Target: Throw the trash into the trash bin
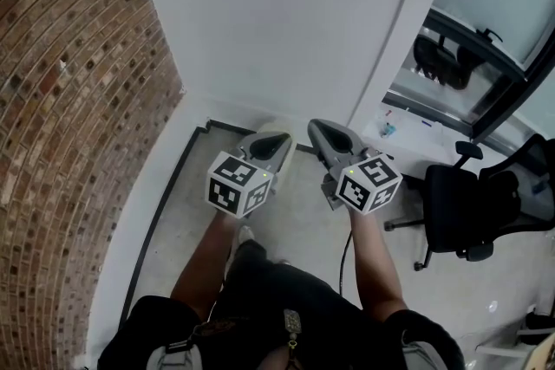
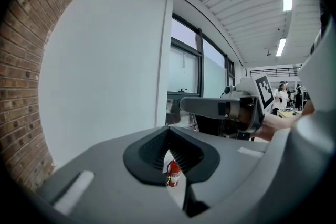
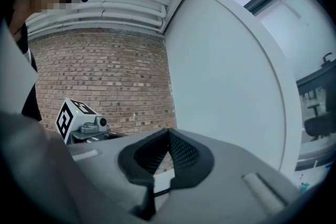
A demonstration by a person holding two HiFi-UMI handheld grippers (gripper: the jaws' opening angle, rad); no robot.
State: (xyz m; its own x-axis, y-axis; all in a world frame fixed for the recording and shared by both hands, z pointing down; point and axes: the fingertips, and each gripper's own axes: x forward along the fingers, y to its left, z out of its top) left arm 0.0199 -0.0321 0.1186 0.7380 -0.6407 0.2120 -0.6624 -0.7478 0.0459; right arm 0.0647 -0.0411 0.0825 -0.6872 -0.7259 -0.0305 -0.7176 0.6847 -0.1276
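Fingers (image 2: 149, 152) pressed together on both sides, nothing pinched: left gripper (image 2: 169, 129) and right gripper (image 3: 168, 131) are empty, side by side, aimed at the white wall (image 1: 286, 22). No trash, no trash bin in any view, so neither its direction nor the nearer hand can be called. A red fire extinguisher (image 2: 174, 174) peeks past the left jaws.

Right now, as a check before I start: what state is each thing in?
Left gripper: shut, empty.
Right gripper: shut, empty.
Chair: upright, nobody in it.
Extinguisher: standing upright.
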